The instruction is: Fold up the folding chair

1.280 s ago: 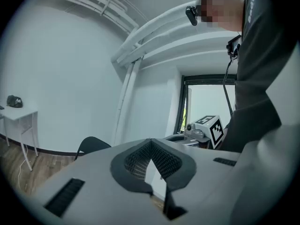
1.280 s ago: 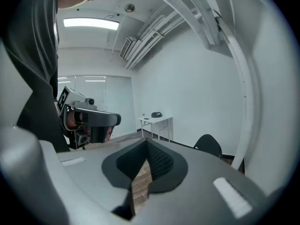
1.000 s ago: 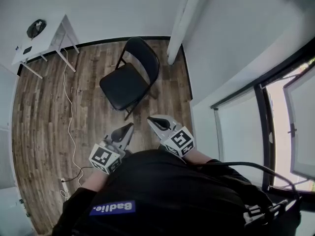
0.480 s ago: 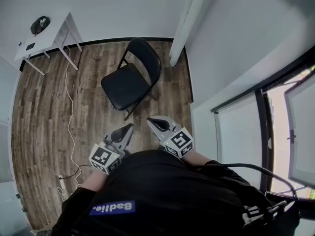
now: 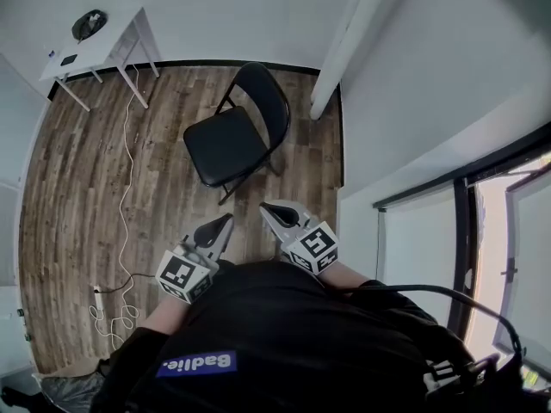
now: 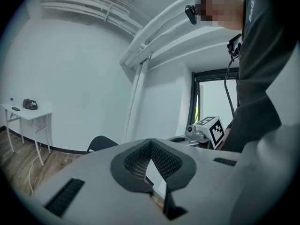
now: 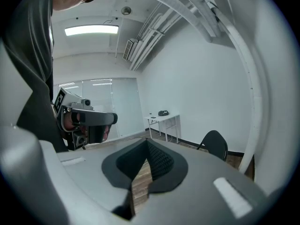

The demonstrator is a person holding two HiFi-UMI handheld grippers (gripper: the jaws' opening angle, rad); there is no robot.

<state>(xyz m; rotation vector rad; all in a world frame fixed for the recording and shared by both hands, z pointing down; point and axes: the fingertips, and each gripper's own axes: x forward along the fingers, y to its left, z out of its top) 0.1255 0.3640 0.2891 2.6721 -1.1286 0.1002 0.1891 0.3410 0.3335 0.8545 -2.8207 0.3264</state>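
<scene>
folding chair slid right in view, white table too — slightly

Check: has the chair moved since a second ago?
No. The chair keeps its spot left of the pillar foot; both shifted together in frame, so only the camera moved.

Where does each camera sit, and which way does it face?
Head view: on the person's head, steeply down at the folding chair; dark torso, left tongs and right tongs show.
Left gripper view: on the left tongs, toward a white wall; torso at right.
Right gripper view: on the right tongs, toward the white table; torso at left.
Shared: all see the folding chair.
</scene>
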